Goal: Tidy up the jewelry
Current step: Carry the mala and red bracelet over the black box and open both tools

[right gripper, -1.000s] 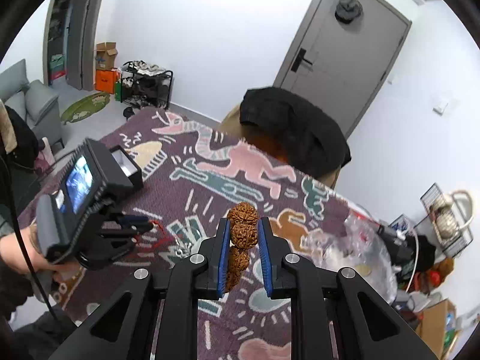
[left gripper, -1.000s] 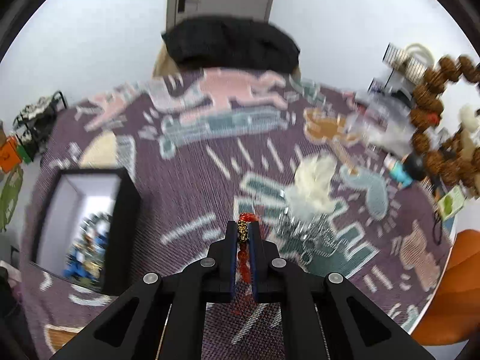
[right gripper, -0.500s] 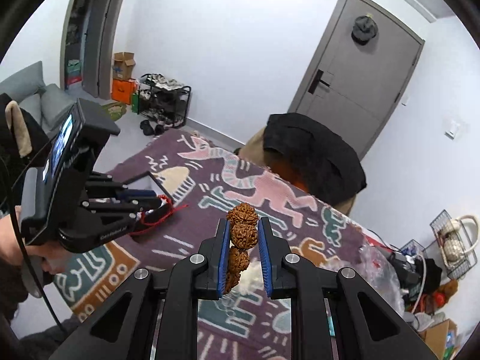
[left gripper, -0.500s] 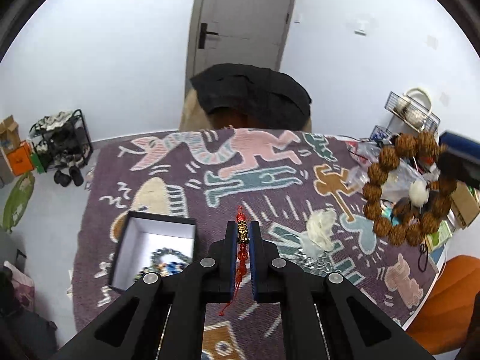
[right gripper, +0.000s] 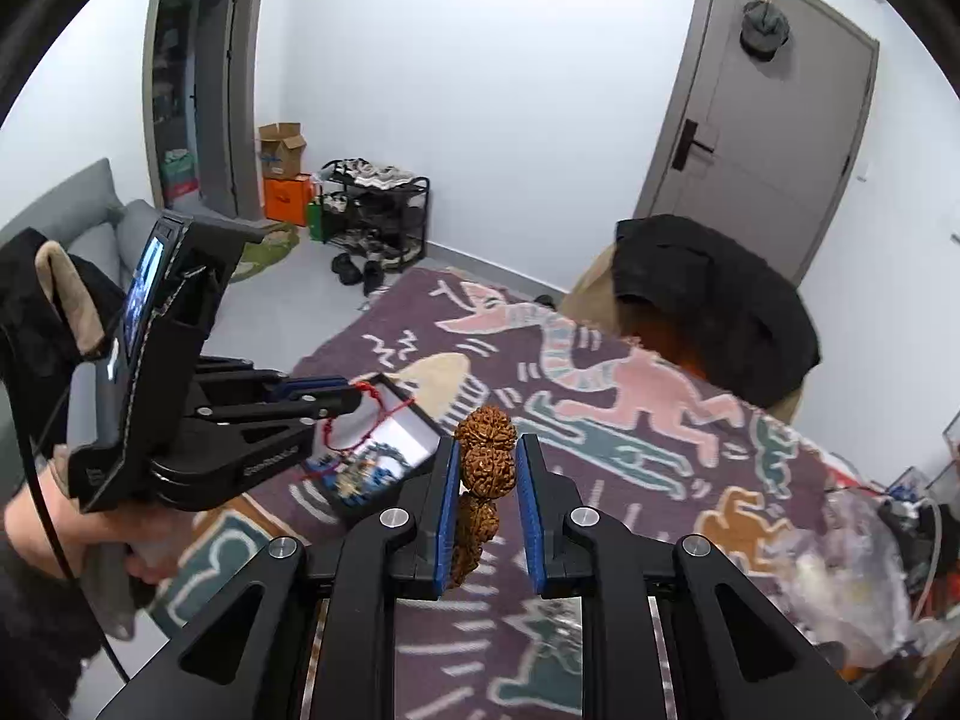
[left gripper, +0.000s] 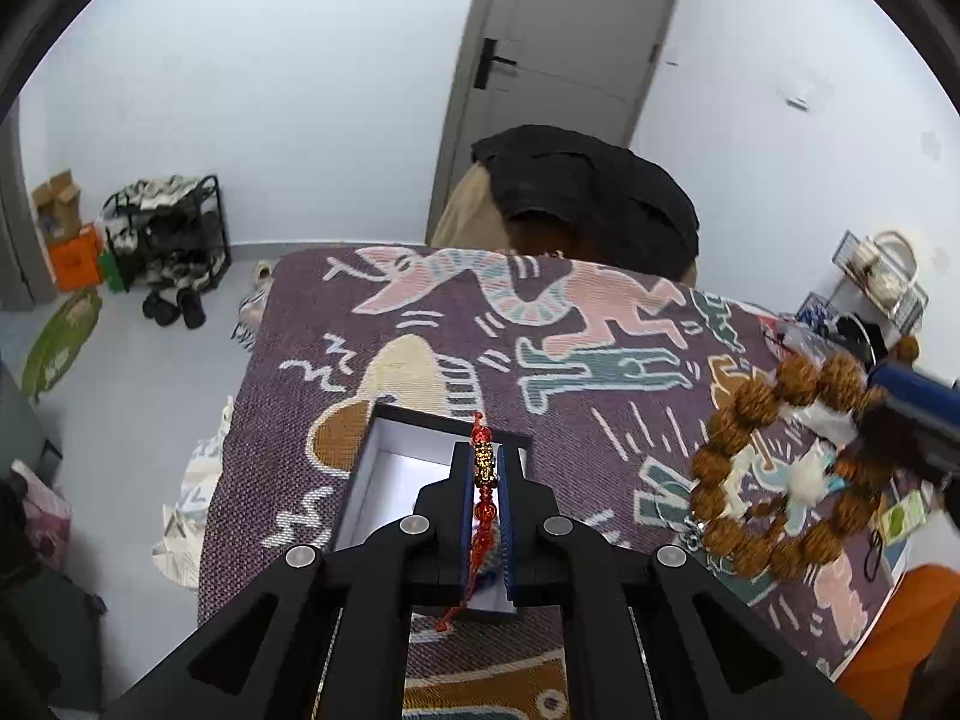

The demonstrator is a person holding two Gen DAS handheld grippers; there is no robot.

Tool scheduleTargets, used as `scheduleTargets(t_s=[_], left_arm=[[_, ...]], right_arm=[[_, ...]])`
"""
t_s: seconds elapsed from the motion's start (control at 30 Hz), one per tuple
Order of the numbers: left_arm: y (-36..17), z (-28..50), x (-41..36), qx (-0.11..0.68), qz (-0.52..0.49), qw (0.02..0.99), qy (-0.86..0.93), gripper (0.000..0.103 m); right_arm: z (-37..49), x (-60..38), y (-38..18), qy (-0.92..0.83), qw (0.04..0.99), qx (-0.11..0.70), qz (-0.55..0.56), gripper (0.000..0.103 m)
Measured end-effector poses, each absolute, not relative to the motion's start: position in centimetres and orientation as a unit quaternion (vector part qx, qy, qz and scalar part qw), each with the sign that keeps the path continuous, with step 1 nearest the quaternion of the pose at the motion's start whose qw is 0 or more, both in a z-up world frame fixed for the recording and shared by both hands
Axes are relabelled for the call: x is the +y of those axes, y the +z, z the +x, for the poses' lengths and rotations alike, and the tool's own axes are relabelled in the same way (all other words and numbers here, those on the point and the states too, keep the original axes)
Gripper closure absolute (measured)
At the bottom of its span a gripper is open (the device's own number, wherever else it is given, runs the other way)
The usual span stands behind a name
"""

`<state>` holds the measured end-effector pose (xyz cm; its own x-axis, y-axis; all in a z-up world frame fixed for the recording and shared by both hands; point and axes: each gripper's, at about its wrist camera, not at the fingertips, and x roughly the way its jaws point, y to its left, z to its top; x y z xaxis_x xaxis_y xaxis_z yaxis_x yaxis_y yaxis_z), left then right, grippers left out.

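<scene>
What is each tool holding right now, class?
Left tool: closed on the red bracelet.
Right tool: closed on the brown bead bracelet.

Two wrist fisheyes, angled down close over your table
Both share the patterned tablecloth (left gripper: 588,324), open box (right gripper: 414,420) and door (left gripper: 570,30)

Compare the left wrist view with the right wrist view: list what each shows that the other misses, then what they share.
Left wrist view only: the whole loop of the brown seed bracelet hanging from the right claw, and the gold charm on the red string bracelet.

Right wrist view only: the hand carrying the left claw, plus blue beads lying inside the box.

Both: the open box, the patterned cloth, the grey door, and each claw shut on its bracelet.
</scene>
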<state>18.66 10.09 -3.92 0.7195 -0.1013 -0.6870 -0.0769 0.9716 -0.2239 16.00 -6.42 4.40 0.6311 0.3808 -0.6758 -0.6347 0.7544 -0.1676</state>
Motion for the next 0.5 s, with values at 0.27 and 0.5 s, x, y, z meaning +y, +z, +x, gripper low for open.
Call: scheduleTargets(t_s=[0.27,0.5], left_arm=[[-4.5,18.5,13.7,0.374,-0.184,0.909,0.019,0.044],[-3.8,16.7,15.9,0.350,-0.183,0.917,0.049,0.026]], right_arm=[[17.5,-2.5,1.5,0.317,0.876,0.337,-0.139,0.084],[18.3,0.6,-1.2,0.340,0.865,0.353,-0.108,0.084]])
